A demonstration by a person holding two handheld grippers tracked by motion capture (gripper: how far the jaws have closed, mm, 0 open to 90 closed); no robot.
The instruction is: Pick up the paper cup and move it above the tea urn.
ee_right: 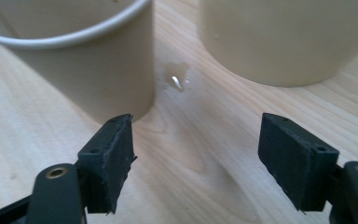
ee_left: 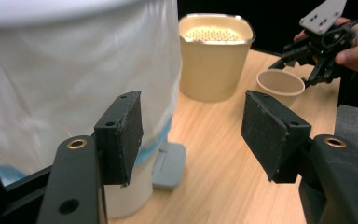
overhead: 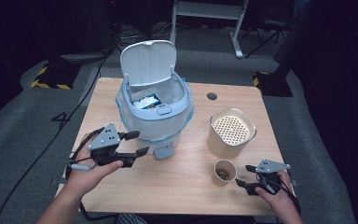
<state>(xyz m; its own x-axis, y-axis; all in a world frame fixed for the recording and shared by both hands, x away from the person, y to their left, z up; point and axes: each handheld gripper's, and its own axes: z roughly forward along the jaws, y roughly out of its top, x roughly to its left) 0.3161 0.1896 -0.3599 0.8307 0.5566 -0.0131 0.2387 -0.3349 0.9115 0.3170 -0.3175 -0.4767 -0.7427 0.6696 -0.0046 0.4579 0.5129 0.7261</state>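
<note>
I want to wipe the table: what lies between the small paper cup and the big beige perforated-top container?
A small wet spot on the bare wooden table, seen in the right gripper view between the small paper cup and the beige container.

On the table [overhead: 177,186]: one lidded bin [overhead: 154,100] lined with one white bag [overhead: 135,122]; one beige perforated-top canister [overhead: 231,133]; one paper cup [overhead: 224,172]; one grey pedal [overhead: 163,151]. Two handheld grippers, left gripper [overhead: 137,143] and right gripper [overhead: 244,176].

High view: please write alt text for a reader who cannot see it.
Two hand-held grippers rest open on a wooden table: the left gripper beside a lidded-open bin, the right gripper next to a paper cup. A beige perforated-top container stands behind the cup.
</note>
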